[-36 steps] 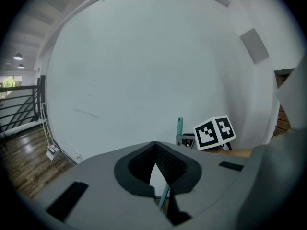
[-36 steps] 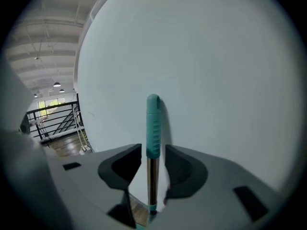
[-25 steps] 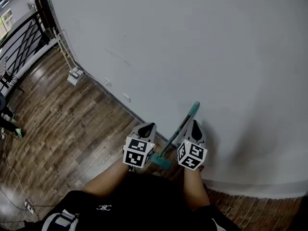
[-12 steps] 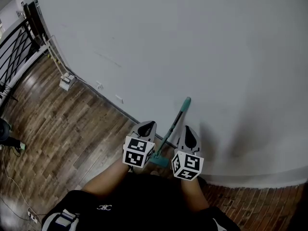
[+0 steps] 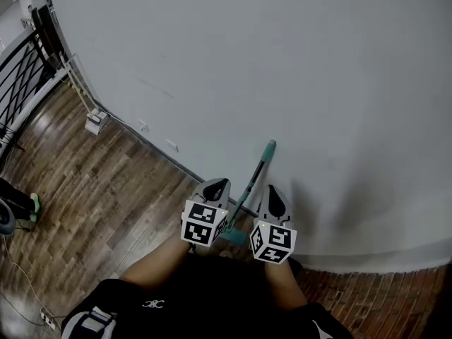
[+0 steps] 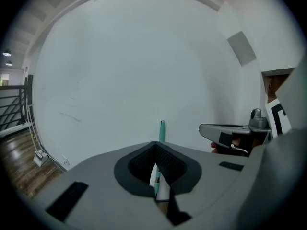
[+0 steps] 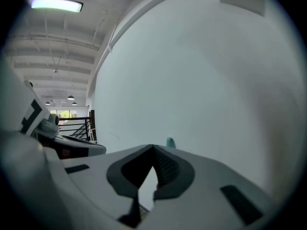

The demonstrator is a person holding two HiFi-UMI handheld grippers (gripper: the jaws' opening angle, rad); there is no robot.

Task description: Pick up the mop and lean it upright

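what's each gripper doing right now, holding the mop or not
left gripper: closed, empty; the mop stands beyond its jaws, against the wall.
right gripper: closed, empty.

The head view looks steeply down from overhead onto the floor (image 5: pixel 92 189) at the foot of the wall (image 5: pixel 282 62), with the left gripper (image 5: pixel 219 185) and right gripper (image 5: pixel 272 189) low in the middle. Each gripper view sits low behind its own jaws, close to the wall and facing it, and catches the other gripper at its edge. The right one tilts up to the ceiling (image 7: pixel 62 32). All three share the wall and the mop (image 5: pixel 253 175)
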